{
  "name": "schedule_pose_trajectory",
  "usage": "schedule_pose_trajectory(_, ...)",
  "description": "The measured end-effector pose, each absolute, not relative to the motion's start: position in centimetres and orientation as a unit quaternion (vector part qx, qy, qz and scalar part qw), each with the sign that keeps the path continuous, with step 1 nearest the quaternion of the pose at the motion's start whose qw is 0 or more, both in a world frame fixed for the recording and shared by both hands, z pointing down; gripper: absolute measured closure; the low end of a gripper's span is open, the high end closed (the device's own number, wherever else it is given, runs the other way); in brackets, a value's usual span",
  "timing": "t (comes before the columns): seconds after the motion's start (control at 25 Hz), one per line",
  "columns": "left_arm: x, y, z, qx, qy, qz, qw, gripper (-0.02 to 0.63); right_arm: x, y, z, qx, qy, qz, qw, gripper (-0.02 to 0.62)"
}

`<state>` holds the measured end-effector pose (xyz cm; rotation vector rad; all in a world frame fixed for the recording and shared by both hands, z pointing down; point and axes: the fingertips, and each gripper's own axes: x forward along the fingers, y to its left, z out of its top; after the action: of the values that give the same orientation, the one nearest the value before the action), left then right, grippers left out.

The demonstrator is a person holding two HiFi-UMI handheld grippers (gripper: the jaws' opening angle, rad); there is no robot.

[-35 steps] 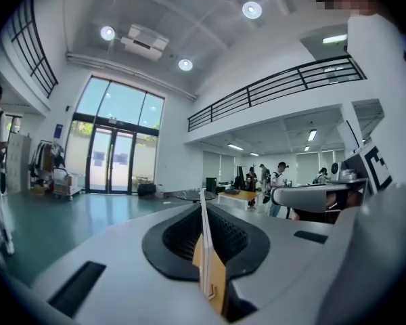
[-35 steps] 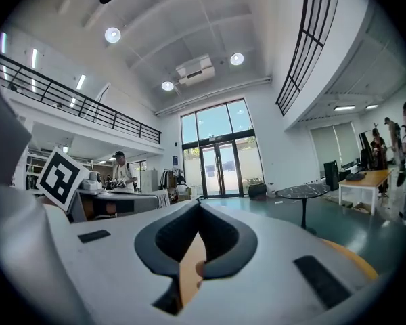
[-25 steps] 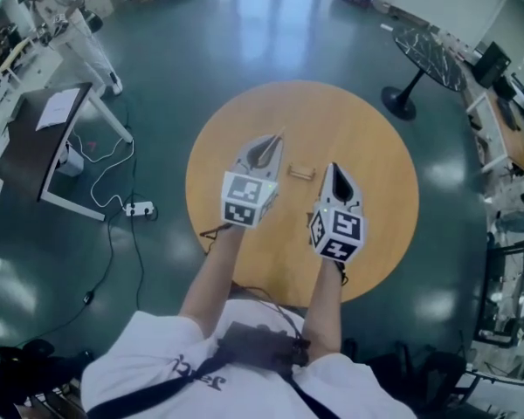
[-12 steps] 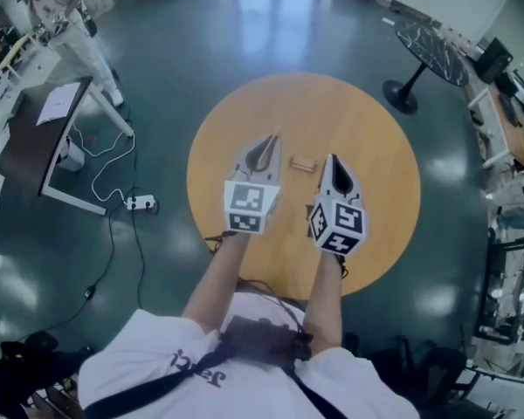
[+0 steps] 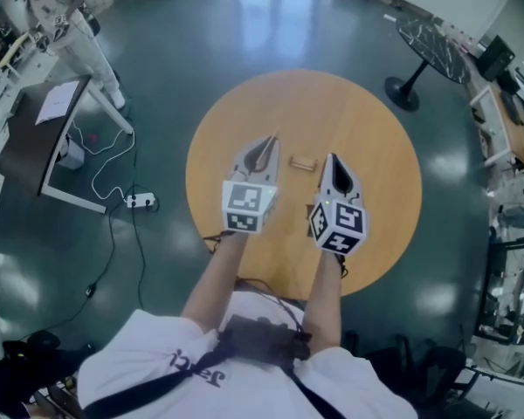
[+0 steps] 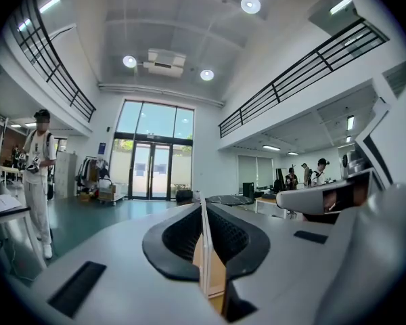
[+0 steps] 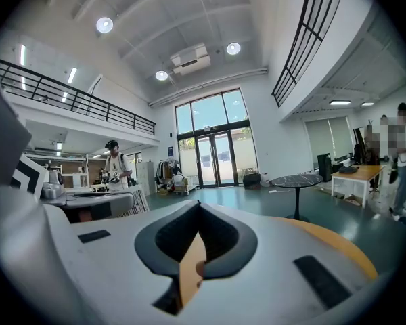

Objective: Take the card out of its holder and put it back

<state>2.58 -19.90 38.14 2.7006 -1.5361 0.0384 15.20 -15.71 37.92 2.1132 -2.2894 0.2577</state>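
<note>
Round wooden surface (image 5: 367, 129) carries the small wooden holder (image 5: 303, 162), empty, between the two tips. Left hand-held gripper (image 5: 266, 145) is clamped on the thin upright card (image 6: 204, 249); right hand-held gripper (image 5: 333, 166) has its jaws together on nothing

Left gripper (image 6: 202, 212) jaws closed on a thin card (image 6: 204, 266), held edge-on and upright between the black pads (image 6: 172, 239). Tan tabletop (image 6: 218, 276) shows through the gap below. Right gripper (image 6: 321, 198) sits off to the right.
</note>
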Motion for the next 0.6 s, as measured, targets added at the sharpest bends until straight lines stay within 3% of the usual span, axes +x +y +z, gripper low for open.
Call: schedule_pose_trajectory(0.6, 1.8, -23.8, 41.9, 0.884, -0.464, 0.056, 0.031, 0.578, 16.7, -18.3, 40.0, 0.689, -0.714, 0.122, 0.001, 0.575)
